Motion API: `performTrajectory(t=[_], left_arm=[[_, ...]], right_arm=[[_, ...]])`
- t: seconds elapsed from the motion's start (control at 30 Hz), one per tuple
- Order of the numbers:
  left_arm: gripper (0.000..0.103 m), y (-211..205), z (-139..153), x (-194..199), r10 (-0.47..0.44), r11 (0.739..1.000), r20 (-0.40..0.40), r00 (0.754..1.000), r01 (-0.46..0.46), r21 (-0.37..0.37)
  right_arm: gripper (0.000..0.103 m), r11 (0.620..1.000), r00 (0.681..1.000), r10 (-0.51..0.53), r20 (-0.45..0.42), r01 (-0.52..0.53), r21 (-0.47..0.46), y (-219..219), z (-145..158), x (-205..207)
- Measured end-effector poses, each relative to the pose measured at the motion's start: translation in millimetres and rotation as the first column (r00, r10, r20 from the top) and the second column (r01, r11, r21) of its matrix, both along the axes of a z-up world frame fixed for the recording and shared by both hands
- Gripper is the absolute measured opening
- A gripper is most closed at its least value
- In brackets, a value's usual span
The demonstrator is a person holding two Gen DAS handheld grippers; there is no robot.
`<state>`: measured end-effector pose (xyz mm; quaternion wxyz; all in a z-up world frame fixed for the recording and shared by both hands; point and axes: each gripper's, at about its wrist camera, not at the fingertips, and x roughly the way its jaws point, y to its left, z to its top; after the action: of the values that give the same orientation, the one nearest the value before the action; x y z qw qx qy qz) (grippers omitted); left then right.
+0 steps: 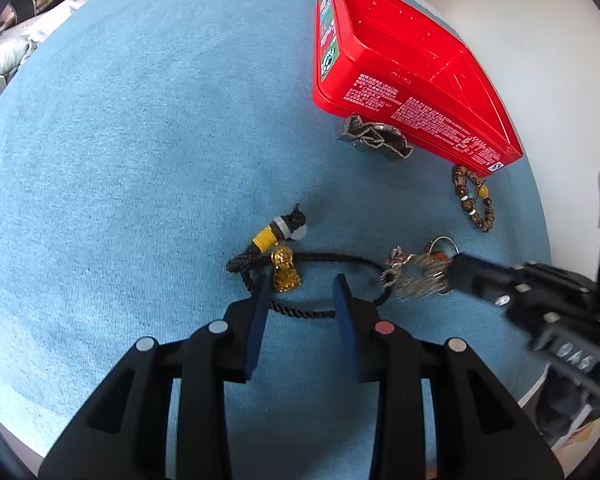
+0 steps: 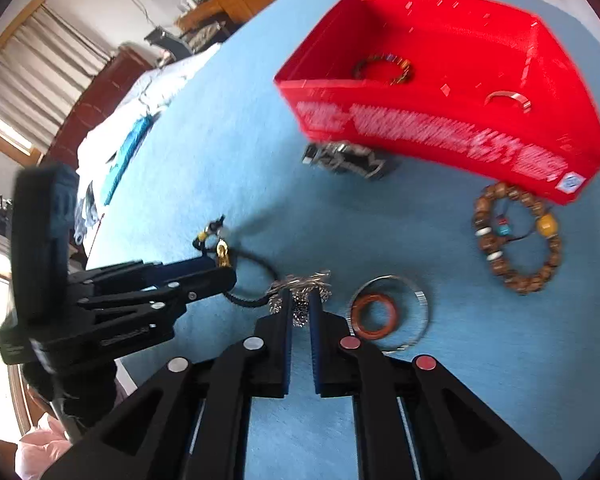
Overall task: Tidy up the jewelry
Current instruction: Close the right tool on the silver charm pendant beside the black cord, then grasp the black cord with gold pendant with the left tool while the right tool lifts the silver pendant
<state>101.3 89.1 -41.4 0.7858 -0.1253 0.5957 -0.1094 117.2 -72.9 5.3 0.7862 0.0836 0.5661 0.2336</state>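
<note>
A red box [image 1: 412, 68] stands on the blue cloth; in the right wrist view the red box [image 2: 440, 128] holds a beaded bracelet [image 2: 384, 68] and a silver bangle [image 2: 508, 100]. My left gripper [image 1: 302, 280] is open, its jaws on either side of a black cord necklace [image 1: 324, 258] with a gold pendant [image 1: 285, 270]. My right gripper [image 2: 301, 298] is shut on a silver tasselled ornament [image 2: 300, 284], which also shows in the left wrist view [image 1: 418, 276].
A dark metal link piece [image 1: 374, 138] lies against the box front. A wooden bead bracelet [image 2: 518, 240] lies right of it. A red ring [image 2: 375, 316] sits inside a thin silver bangle [image 2: 420, 300]. Bedding and furniture lie beyond the cloth's left edge.
</note>
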Motion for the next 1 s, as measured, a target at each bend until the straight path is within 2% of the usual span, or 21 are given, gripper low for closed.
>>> performTrajectory(t=[0.27, 0.4, 0.53, 0.73, 0.93, 1.0], left_arm=[[0.032, -4, 1, 0, -0.009, 1.0, -0.003, 1.0, 0.009, -0.007], [0.032, -4, 0, -1, -0.008, 1.0, -0.004, 1.0, 0.008, 0.0], [0.033, -4, 1, 0, -0.008, 1.0, -0.002, 1.0, 0.008, -0.001], [0.042, -7, 5, -3, -0.011, 1.0, 0.013, 1.0, 0.01, 0.026], [0.043, -12, 13, -8, -0.029, 0.999, 0.036, 0.999, 0.028, 0.044], [0.043, -13, 15, -10, -0.034, 0.998, 0.042, 0.999, 0.031, 0.052]], right_arm=[[0.007, 0.999, 0.999, -0.031, 0.044, 0.029, 0.033, -19, 18, -12], [0.007, 0.998, 0.994, -0.057, 0.088, 0.055, 0.024, -31, 31, -12], [0.007, 0.998, 0.993, -0.068, 0.092, 0.066, 0.019, -31, 32, -8], [0.007, 0.997, 0.995, -0.078, 0.067, 0.077, 0.011, -37, 20, -10], [0.007, 0.998, 0.998, -0.061, -0.022, 0.06, -0.023, -35, -10, -13], [0.011, 0.997, 0.997, -0.064, -0.045, 0.062, -0.034, -36, -18, -14]])
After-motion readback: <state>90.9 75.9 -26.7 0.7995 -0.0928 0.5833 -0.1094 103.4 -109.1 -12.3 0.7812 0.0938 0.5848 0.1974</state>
